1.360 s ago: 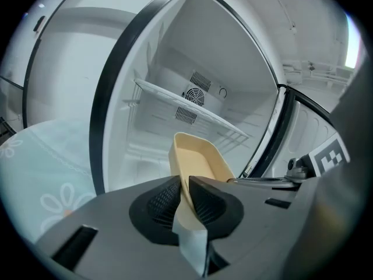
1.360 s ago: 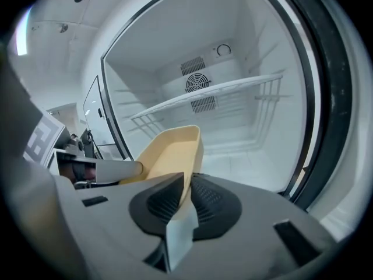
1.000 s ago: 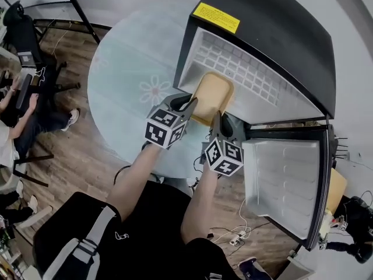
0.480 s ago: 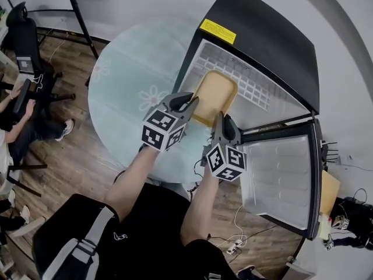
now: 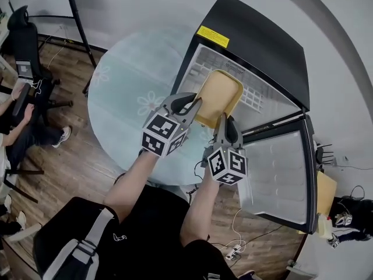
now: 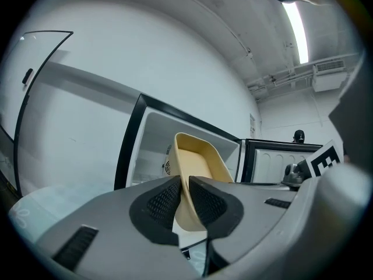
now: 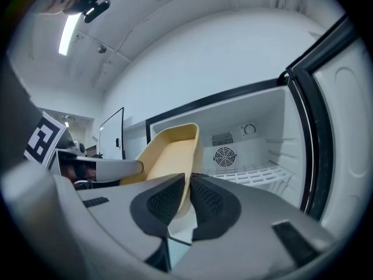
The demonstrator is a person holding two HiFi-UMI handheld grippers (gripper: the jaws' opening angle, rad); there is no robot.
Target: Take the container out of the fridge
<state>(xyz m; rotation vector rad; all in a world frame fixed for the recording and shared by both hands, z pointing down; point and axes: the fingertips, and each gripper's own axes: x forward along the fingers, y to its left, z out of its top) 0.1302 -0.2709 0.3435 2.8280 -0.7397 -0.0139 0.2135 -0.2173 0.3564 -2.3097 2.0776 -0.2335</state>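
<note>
Head view: holding the yellow container (image 5: 218,95) at the mouth of the open fridge (image 5: 256,45), pinching its near rim with the left gripper (image 5: 195,102) on 1 side and the right gripper (image 5: 224,118) on the other. Left gripper view, then right gripper view: clamping narrow on the thin wall in both, pads (image 6: 160,200) pressing either face. Risking a slip or a twist — gripping only 2 shallow points on the rim, and maybe clipping the fridge frame or door (image 5: 280,168) if pulling unevenly.
</note>
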